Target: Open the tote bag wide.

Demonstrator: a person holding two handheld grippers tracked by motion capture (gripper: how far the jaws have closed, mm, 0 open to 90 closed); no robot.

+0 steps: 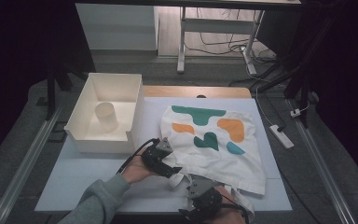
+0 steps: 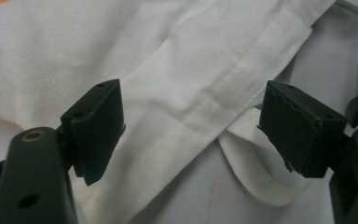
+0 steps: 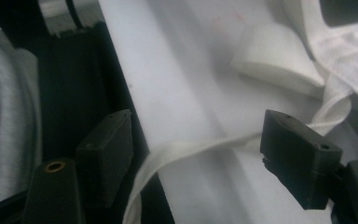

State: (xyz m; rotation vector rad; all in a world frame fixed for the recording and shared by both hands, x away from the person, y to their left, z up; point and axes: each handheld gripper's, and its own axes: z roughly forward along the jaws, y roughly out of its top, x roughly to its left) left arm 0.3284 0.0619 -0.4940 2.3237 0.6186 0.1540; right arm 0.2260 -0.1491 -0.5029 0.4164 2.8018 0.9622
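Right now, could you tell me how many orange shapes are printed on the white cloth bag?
2: one small orange patch toward the bag's left side, one larger orange patch toward its right, among teal shapes. Folded parts may hide more.

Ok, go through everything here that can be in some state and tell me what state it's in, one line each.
Tote bag: lying flat on the table, printed side up, rumpled at its near edge.
Bag strap: loose, running between the right gripper's jaws, not clamped.
Left gripper: open, over the bag's hem.
Right gripper: open.
White bin: open-topped, holding one cup.
Paper cup: inside the bin.
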